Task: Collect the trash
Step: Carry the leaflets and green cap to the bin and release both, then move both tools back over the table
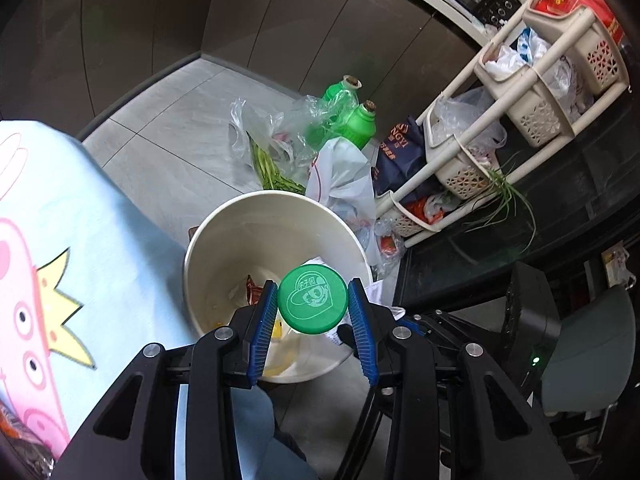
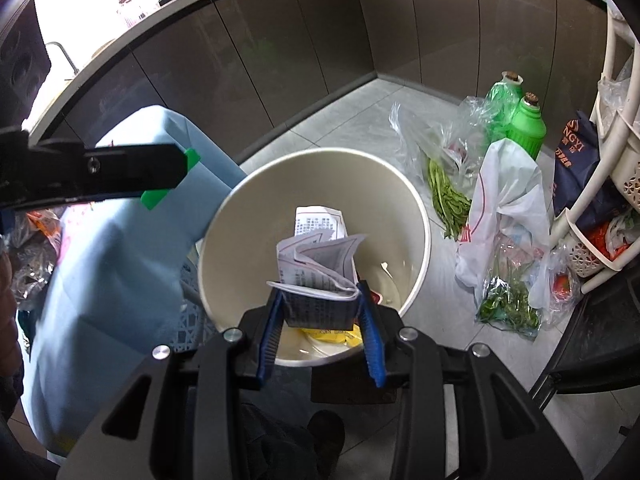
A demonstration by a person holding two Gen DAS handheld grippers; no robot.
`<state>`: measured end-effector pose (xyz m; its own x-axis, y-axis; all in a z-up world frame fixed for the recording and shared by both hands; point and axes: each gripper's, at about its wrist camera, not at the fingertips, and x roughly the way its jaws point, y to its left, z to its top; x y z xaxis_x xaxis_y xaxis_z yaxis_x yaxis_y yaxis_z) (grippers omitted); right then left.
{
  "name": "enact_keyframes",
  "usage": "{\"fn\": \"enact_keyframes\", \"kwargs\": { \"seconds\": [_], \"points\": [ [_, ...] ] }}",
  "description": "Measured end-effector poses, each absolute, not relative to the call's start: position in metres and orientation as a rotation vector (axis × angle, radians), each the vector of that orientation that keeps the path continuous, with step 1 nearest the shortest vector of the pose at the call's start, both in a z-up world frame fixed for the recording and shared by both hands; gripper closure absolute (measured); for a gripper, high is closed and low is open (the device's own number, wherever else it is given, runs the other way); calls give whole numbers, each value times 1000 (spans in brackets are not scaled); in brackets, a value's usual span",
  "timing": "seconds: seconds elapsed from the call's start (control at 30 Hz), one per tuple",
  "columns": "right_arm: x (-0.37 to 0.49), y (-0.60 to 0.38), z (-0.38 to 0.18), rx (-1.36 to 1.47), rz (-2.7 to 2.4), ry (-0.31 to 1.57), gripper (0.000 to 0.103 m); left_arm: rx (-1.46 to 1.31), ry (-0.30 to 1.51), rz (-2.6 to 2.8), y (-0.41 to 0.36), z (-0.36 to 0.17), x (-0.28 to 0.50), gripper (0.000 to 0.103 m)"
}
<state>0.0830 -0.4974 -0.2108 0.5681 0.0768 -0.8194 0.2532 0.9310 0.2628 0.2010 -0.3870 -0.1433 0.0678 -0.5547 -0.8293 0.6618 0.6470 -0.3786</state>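
Both loads hang over the bin point(image 2: 416, 216) at frame centre: the left gripper point(image 1: 313, 300) clamps a green cap point(image 1: 313, 298), the right gripper point(image 2: 320, 300) pinches folded paper point(image 2: 320, 264), so the next move is probably to part the jaws and drop them.

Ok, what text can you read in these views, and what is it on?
"NGYI": navy bag by the rack.
Green cap in left claw: embossed characters, unclear.
Folded paper in right claw: print too small.
White bag: red marks, unreadable.

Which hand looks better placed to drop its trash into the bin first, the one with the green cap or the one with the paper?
Probably right: its gripper holds the folded paper over the bin opening, while the green cap sits nearer the rim.
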Motion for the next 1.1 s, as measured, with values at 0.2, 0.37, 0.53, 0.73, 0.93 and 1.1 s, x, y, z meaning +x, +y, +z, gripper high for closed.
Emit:
{"fn": "enact_keyframes", "kwargs": {
  "seconds": [0.2,0.37,0.53,0.73,0.93,1.1],
  "points": [
    [84,-496,-216,338,-102,974,42,126,1177,-905,-391,-146,199,38],
    [81,-491,-213,285,-99,964,15,91,1129,-857,-388,-138,202,11],
    [78,-495,-209,292,-104,946,4,67,1124,-822,-383,-133,208,9],
    [76,-494,-198,299,-109,943,4,63,1119,-806,-377,-126,206,9],
    [69,-485,-174,274,-104,906,4,67,1070,-800,-369,-104,196,9],
    [59,-473,-147,247,-94,859,4,95,1016,-790,-356,-80,179,9]
  ]
}}
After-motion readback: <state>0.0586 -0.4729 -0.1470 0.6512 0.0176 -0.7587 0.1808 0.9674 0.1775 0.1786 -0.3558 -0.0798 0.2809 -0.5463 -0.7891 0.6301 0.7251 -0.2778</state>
